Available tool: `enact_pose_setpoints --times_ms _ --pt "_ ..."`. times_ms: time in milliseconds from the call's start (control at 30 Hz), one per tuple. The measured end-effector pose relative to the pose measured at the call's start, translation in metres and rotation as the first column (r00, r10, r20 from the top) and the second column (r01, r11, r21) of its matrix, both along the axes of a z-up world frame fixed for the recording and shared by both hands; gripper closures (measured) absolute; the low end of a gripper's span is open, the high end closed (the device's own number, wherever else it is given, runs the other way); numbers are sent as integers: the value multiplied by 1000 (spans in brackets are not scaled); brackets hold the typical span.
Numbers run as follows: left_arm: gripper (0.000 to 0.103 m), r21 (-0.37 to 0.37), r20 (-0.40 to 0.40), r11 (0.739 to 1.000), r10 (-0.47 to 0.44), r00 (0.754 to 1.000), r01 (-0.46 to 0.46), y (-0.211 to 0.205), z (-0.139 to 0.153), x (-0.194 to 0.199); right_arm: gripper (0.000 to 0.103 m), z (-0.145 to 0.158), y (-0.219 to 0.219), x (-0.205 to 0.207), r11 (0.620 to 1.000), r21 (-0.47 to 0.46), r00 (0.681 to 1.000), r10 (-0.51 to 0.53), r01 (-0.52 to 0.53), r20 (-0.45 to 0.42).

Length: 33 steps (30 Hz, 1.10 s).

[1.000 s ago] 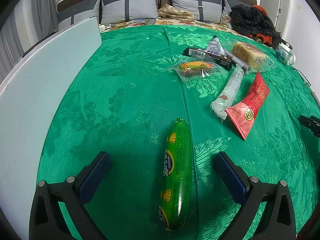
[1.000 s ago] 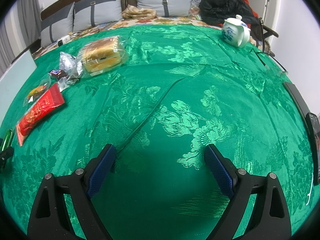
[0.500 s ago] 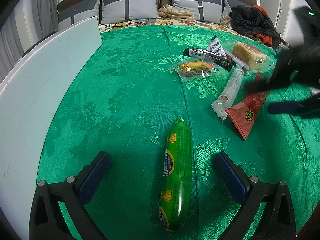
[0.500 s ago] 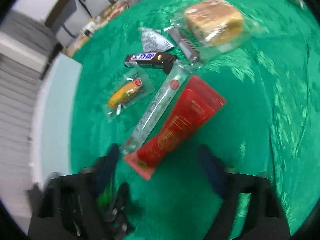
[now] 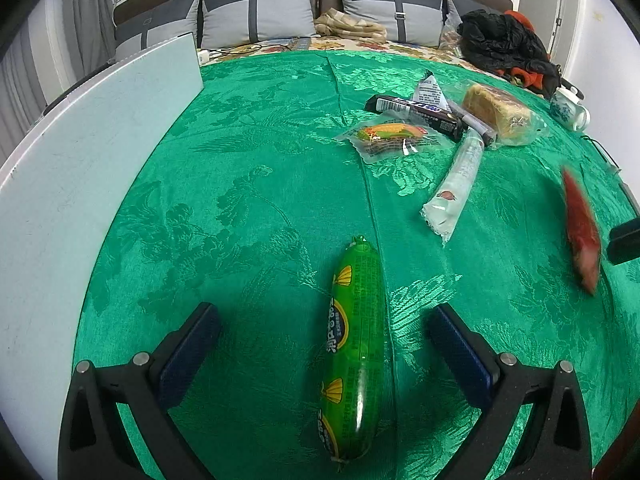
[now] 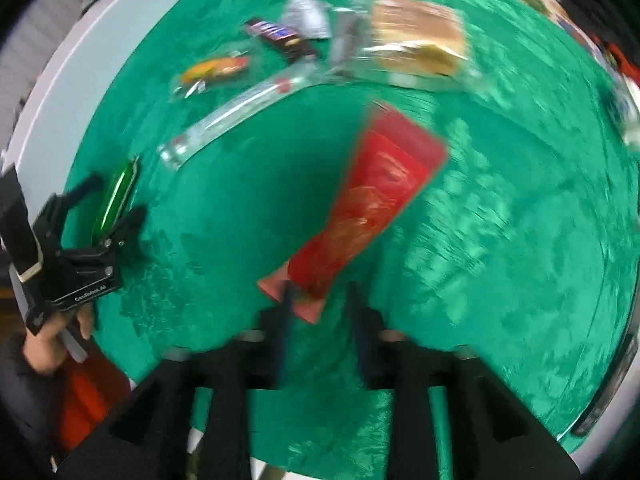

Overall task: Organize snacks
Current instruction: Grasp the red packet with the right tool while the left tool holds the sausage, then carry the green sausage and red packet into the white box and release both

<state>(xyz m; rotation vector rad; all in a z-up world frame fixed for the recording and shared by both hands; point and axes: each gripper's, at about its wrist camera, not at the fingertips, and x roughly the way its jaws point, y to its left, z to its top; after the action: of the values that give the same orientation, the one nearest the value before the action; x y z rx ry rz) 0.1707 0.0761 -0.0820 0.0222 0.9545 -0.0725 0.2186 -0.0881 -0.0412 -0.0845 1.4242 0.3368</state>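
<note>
Between the spread left tool (image 5: 320,344), green sausage (image 5: 354,344), right tool (image 6: 320,300) clamping red packet (image 6: 372,208).

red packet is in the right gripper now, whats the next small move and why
Probably carry the red packet left and set it beside the green sausage. The right gripper is shut on its near end, while the sausage lies alone between the open left gripper's fingers, apart from the other snacks, so that looks like where sorted ones go.
</note>
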Motion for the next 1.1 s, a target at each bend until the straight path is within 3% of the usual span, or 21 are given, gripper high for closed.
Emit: enact_pose_setpoints --times_ms 33,100,200,267,300,333,433,500,600,700,767,800,833,900,933,1033,1100 --pt "0 1 0 1000 -1 1000 1 0 0 0 41 3 -11 -2 998 46 999 -48 47 22" --pt "0 -1 -1 1000 -4 1000 4 0 0 0 41 3 -30 -7 981 139 989 -144 138 40" --pt "0 2 -27 998 -67 997 67 -1 2 -2 41 -9 -52 -19 914 286 956 -294 287 -17" --pt "1 -1 -75 994 -106 992 106 3 4 -4 41 -14 -59 -27 875 329 932 -360 355 -46" --pt "4 -9 -96 994 -114 989 113 6 5 -6 41 -14 -60 -28 860 344 923 -382 376 -53" --pt "13 -26 -103 993 -121 987 119 10 8 -10 41 -12 -63 -28 853 352 917 -395 386 -50" --pt "26 -97 -120 987 -137 983 126 21 17 -17 41 -5 -58 -16 863 339 920 -391 375 -22" --pt "31 -88 -124 987 -145 982 135 19 22 -17 41 -3 -55 -7 852 349 914 -404 391 -36" --pt "34 -56 -134 985 -170 976 164 4 21 -13 41 -9 -57 1 797 398 886 -449 455 -113" --pt "49 -10 -153 988 -153 976 153 -9 15 -6 43 -20 -48 8 762 406 862 -471 504 -187" --pt "66 15 -137 990 -137 981 140 -14 16 -5 45 -22 -39 11 781 383 870 -456 493 -189" --pt "80 15 -133 992 -123 983 127 -15 17 -4 47 -22 -32 13 797 367 877 -449 480 -171" --pt "80 15 -136 993 -116 984 119 -14 17 -4 53 -23 -23 15 823 336 888 -437 458 -141" --pt "81 -4 -126 994 -106 986 106 -11 16 -6 76 -30 -5 17 901 203 924 -379 383 -61" --pt "81 -28 -119 995 -96 988 94 -6 16 -9 85 -33 -3 16 917 169 932 -360 362 -42" --pt "81 -138 -103 990 -41 994 26 17 17 -24 91 -28 -10 5 922 166 933 -359 350 24" --pt "81 -220 -93 975 -4 996 -17 31 19 -34 91 -14 -19 -6 904 250 930 -366 346 37"
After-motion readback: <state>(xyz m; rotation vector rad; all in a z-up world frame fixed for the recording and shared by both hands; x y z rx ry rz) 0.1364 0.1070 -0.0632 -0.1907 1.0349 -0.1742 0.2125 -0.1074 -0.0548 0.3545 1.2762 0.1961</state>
